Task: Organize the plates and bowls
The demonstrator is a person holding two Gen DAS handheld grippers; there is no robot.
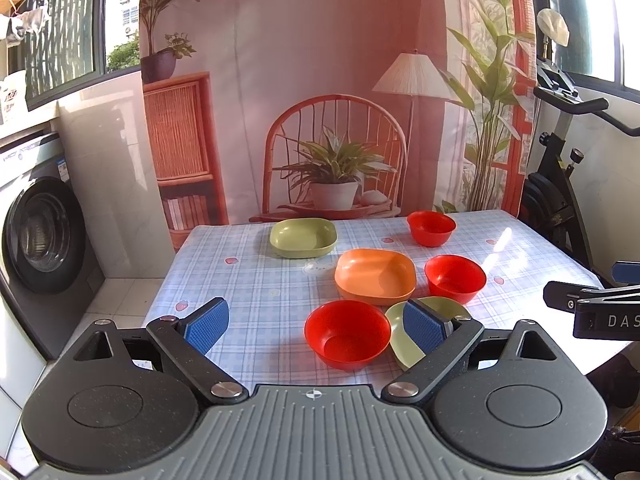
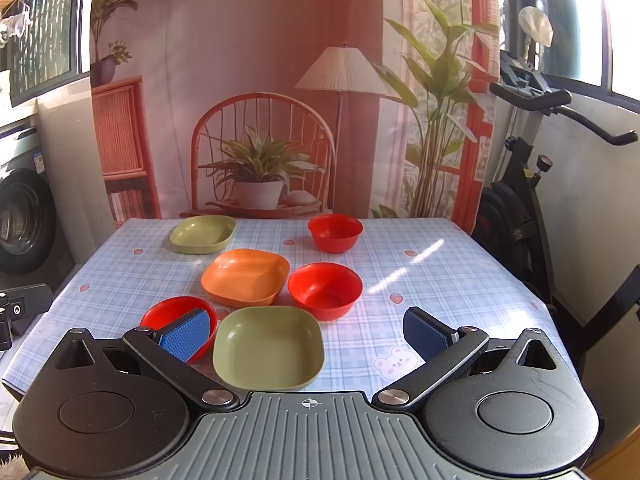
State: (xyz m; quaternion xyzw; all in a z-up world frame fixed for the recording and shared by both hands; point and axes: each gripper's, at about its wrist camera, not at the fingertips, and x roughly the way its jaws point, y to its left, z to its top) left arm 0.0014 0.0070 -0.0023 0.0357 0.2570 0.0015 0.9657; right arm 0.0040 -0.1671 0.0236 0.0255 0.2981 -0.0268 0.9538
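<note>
bowls and plates scattered on checked tablecloth [image 2: 420, 280], exercise bike [image 2: 520, 200] beside, both grippers' fingers wide

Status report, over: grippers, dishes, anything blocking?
Left gripper open, empty. Right gripper open, empty. Three red bowls, three square plates spread on table, unstacked. Nothing blocking.

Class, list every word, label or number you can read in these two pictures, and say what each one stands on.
"DAS": white letters on the right tool, cut off at the picture's edge.
Red print on the white bag by the window: too blurred to read.
Sticker on the washing machine: too small to read.
Bowls and plates: no text.
</note>
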